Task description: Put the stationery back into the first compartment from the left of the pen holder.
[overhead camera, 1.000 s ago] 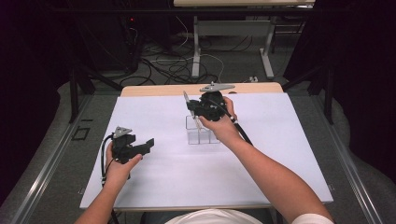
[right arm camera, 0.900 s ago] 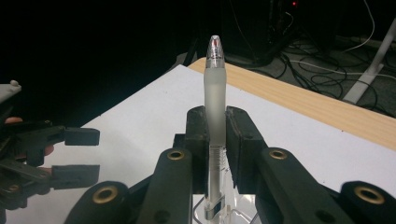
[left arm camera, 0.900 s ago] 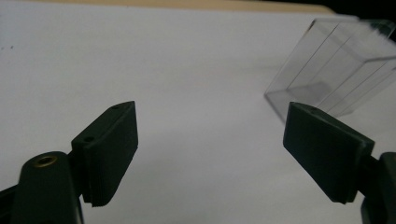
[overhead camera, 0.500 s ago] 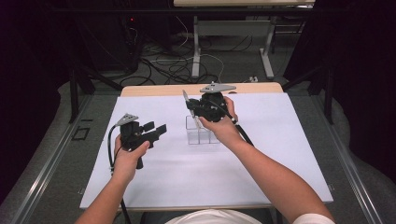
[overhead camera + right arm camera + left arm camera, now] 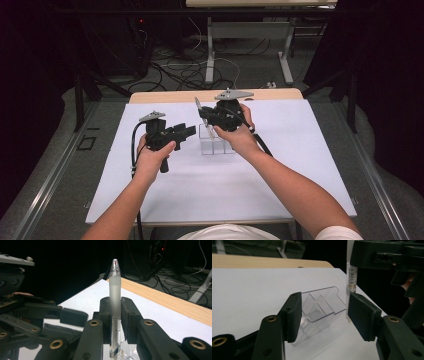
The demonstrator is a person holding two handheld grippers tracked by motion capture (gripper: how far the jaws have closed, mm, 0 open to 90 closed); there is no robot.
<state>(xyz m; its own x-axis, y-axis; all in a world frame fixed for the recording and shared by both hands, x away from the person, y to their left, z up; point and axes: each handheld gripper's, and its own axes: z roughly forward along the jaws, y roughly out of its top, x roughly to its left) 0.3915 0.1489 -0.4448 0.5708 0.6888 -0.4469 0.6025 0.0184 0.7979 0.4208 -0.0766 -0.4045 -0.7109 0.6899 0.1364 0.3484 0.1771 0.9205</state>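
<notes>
We see right gripper (image 5: 115,315) clamped on clear pen (image 5: 115,290), tip up, directly above clear holder (image 5: 216,146). Left gripper (image 5: 324,312), jaws partly apart and just closing, empty, frames holder (image 5: 319,307) ahead; pen (image 5: 351,277) beyond its right jaw.

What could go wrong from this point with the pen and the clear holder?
The right tool grips the pen on a smooth stretch of barrel, so it might slip or tilt. The clear holder looks light and stands loose on the white sheet; a nudge from the pen could shift or tip it. The left tool, whose jaws have just been closing with nothing pressed between them, is close to the pen and might knock it.
</notes>
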